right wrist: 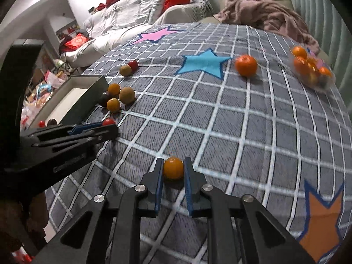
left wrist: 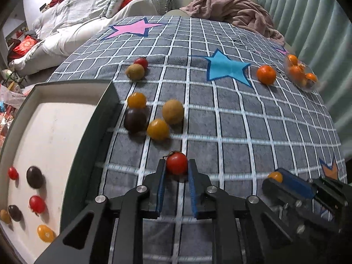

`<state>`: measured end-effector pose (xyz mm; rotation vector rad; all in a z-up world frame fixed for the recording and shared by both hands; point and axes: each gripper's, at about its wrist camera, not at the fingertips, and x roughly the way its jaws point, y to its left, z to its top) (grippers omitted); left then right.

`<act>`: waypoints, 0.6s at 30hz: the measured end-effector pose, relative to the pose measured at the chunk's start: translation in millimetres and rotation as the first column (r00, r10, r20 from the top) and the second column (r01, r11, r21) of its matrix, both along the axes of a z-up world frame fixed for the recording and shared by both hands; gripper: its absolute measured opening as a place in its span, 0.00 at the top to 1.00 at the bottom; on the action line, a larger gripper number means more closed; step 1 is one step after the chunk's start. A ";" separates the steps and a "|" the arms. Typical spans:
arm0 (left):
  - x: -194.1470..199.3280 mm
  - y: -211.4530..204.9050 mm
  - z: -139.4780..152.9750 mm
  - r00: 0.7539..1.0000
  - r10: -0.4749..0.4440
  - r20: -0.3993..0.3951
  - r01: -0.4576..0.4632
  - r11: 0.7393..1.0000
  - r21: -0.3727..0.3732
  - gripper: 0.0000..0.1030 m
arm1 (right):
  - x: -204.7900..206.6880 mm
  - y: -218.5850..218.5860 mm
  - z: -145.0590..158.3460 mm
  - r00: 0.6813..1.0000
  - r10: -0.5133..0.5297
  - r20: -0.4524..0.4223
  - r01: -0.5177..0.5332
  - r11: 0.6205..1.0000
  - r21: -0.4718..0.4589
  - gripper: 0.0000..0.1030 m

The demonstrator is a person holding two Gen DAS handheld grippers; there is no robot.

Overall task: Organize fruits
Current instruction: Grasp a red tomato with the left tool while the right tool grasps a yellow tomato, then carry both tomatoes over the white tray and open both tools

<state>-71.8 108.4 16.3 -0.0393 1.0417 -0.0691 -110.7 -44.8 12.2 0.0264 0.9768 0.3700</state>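
Observation:
My left gripper (left wrist: 176,167) is shut on a red cherry tomato (left wrist: 176,163) that rests on the grey checked cloth. My right gripper (right wrist: 173,168) is shut on a small yellow-orange tomato (right wrist: 173,167), also on the cloth. The right gripper (left wrist: 277,176) shows at the lower right of the left wrist view, the left gripper (right wrist: 109,124) at the left of the right wrist view. A dark-walled box (left wrist: 92,136) with a white floor stands left of my left gripper and holds several small red, dark and yellow fruits. More loose fruits (left wrist: 154,118) lie beside the box.
A tangerine (left wrist: 266,74) lies near the blue star. A clear bag of small oranges (left wrist: 300,72) sits at the cloth's far right edge. A brown fruit and a red tomato (left wrist: 137,69) lie farther back. A pink blanket (left wrist: 237,11) is heaped behind.

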 end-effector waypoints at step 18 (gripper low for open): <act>-53.1 23.4 21.3 1.000 -0.013 0.027 0.015 0.998 -0.066 0.80 | -36.1 -0.8 22.2 1.000 -0.022 -0.009 0.023 0.999 0.044 0.81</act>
